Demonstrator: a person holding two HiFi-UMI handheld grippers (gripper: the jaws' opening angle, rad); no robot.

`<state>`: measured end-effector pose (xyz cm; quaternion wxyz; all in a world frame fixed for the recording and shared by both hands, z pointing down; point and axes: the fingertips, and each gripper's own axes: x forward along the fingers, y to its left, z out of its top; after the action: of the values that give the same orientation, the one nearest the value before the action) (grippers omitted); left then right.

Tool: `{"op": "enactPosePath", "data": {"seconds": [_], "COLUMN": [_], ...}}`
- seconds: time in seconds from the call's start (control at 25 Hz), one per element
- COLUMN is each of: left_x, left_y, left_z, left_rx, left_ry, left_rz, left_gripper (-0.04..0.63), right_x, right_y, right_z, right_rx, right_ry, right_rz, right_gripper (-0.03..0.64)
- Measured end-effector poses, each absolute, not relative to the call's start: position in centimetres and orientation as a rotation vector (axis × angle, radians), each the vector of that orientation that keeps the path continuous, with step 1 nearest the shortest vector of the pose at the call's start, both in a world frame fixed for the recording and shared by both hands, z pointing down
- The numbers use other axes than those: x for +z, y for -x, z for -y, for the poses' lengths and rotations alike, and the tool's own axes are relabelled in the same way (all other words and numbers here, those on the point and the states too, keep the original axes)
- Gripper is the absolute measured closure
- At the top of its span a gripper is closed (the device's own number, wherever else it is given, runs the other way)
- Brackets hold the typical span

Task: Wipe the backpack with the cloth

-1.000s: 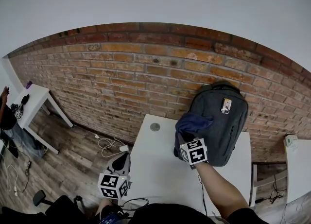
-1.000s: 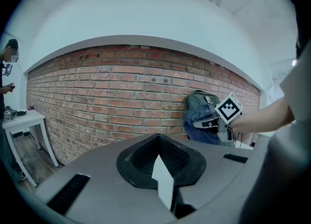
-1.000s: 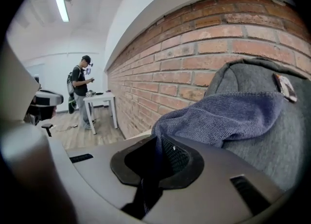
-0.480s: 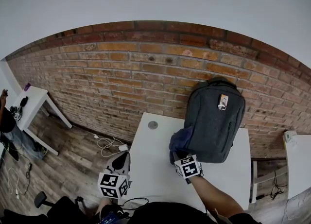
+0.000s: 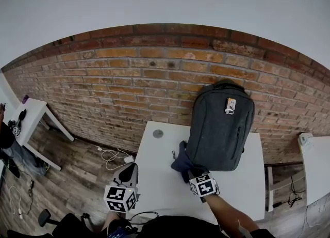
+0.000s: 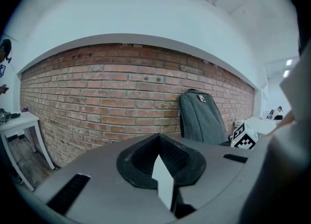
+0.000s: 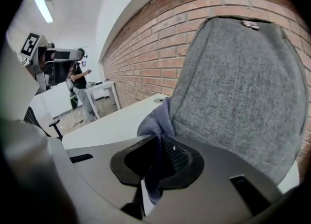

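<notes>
Right hand-held gripper [image 5: 192, 174]: jaws clamped on the blue cloth [image 5: 181, 162], w/ a fold of it pinched btwn them and the rest bunched just ahead. In the right gripper view the cloth [image 7: 153, 121] runs out of the right hand-held gripper [image 7: 154, 172] and presses on the lower left edge of the grey backpack [image 7: 238, 82].

Key relation: the backpack [image 5: 220, 128] lies ahead of this gripper and to its right. It stands upright at the bench's far edge, right half, leaning back on the brick wall [image 5: 124, 87]. Its long axis runs from its foot on the bench up the wall, top handle farthest away. So most of the front panel is up and right of where the cloth sits now. My guess is the next stroke has to travel that way, along the long axis.

Right forearm comes in low over the bench's [image 5: 154, 180] near edge, gripper pointing toward the far edge, marker cube up.

Left hand-held gripper [image 5: 128, 174]: jaws together, nothing btwn them per the left gripper view [image 6: 163, 169]. It hangs off the bench's near left corner, well apart from the backpack, so the right side is much nearer for the wipe.
</notes>
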<state>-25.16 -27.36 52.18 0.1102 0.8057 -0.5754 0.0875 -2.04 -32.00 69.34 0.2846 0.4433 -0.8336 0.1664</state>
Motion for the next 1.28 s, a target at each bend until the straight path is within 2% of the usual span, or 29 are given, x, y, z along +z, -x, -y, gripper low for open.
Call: {"op": "enactPosePath", "data": {"seconds": [0.24, 0.48, 1.08, 1.28], "left_x": [52.6, 52.8, 49.1, 47.5], "left_y": [23.7, 22.5, 19.9, 16.2], "left_z": [27.6, 28.0, 28.3, 25.0], "left_rx": [0.265, 0.277, 0.207, 0.174], "left_ry": [-2.389, -2.404, -2.458, -2.498], "left_rz": [1.644, 1.606, 1.686, 1.682], "left_gripper": [0.598, 0.598, 0.598, 0.598], "right_x": [68.4, 65.6, 53.2, 48.4], "right_y": [-3.1, -8.0, -21.2, -25.2], "right_z": [31.2, 30.1, 26.1, 22.1], "right_rx": [0.514, 0.364, 0.229, 0.194], "right_ry": [-1.313, -1.436, -1.889, -1.951], "right_rz": [2.218, 2.178, 2.179, 2.227], "right_gripper": [0.588, 0.587, 0.588, 0.586]}}
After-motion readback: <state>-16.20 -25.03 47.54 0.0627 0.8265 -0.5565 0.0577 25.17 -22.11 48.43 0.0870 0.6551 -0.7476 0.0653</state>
